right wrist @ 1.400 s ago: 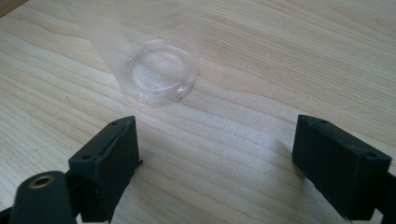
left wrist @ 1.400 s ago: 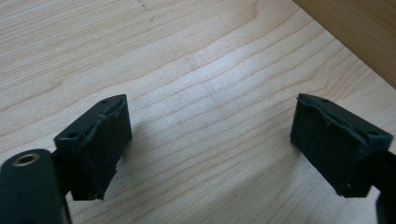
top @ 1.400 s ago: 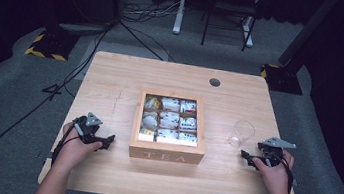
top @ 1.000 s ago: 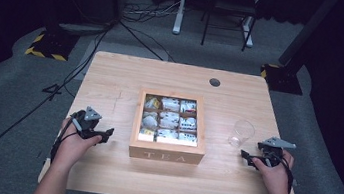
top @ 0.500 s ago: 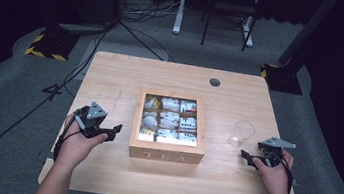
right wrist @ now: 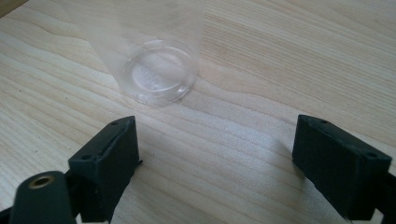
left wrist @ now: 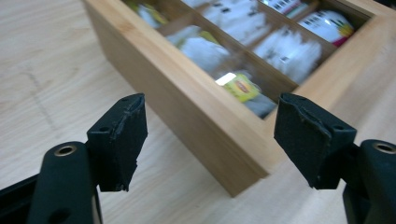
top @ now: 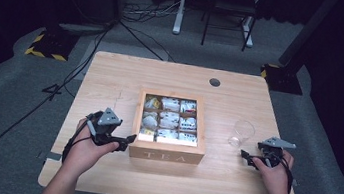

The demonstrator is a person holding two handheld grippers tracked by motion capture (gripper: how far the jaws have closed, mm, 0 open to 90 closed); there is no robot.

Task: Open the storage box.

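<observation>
A wooden tea box (top: 166, 152) marked TEA sits mid-table, its open compartments holding tea bags (top: 169, 119). My left gripper (top: 127, 141) hovers off the table at the box's front left corner. Its jaws have just been opening and stand wide, with nothing pressed between the pads. In the left gripper view that gripper (left wrist: 208, 135) looks onto the box's side wall (left wrist: 187, 107) and near corner. A clear plastic cup (top: 242, 133) stands upright right of the box. My right gripper (top: 246, 158) rests open just in front of it. The cup's base (right wrist: 156, 60) lies a little ahead of that gripper (right wrist: 215, 154).
The table (top: 112, 79) has bare wood behind and on both sides of the box, and a round cable hole (top: 215, 82) near its far edge. Cables cross the grey floor beyond. A black and yellow striped base (top: 45, 45) stands at the far left.
My left hand has risen and moved right, from the bare wood left of the box up to its front left corner. The right hand and the cup have stayed put.
</observation>
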